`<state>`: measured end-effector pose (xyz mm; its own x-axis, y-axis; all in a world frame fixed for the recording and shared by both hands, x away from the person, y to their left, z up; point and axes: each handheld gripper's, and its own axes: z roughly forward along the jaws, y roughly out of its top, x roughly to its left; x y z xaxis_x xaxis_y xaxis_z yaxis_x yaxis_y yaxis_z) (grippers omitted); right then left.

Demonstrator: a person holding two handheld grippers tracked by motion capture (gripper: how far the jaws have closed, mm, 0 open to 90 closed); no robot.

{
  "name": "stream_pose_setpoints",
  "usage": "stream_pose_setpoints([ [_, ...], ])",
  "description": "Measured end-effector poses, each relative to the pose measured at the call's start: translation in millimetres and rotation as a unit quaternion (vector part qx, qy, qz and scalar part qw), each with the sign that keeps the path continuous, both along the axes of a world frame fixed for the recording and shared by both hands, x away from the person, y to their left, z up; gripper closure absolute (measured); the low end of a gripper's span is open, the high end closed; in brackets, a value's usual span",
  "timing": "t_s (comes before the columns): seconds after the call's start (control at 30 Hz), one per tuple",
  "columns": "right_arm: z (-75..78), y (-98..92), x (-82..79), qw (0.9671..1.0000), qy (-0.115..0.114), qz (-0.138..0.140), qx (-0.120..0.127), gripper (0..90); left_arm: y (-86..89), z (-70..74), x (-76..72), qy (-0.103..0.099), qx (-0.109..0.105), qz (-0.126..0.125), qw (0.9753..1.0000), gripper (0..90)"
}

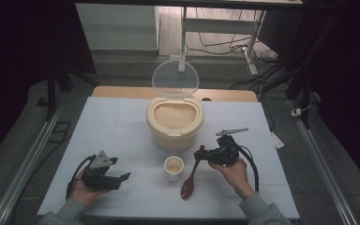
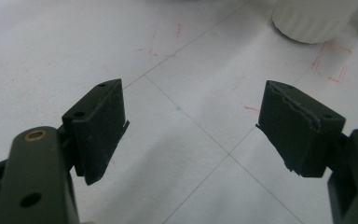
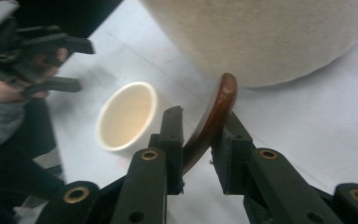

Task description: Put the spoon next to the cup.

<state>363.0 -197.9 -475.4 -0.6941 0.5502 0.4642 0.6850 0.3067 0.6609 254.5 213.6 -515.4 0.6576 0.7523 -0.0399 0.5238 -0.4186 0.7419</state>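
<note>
right gripper (image 1: 200, 153): clamping the spoon (image 1: 190, 180) handle, near the front edge
left gripper (image 1: 122, 168): sitting wide open
cup (image 1: 174, 168): standing between them

A white table (image 1: 122, 126) stands on grey floor, with cables (image 1: 225, 44) lying beyond it.

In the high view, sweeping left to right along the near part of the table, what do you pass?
Left gripper, jaws apart, in the person's left hand → small white cup → brown wooden spoon → right gripper, closed on the spoon's handle, in the right hand.
</note>
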Motion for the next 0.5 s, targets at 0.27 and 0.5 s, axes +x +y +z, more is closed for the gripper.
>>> stream_pose_setpoints([
  [0.27, -18.1, 9.8, 11.5, 0.999, -0.023, -0.01, -0.036, 64.7, 0.2, -0.3, 0.2, 0.0, 0.0, 0.0, 1.0, 22.5],
  [0.5, -30.5, 16.7, 13.2, 0.9961, -0.042, -0.021, -0.075, 57.6, -0.1, -0.7, 0.2, 0.001, 0.001, -0.001, 1.0, 22.5],
])
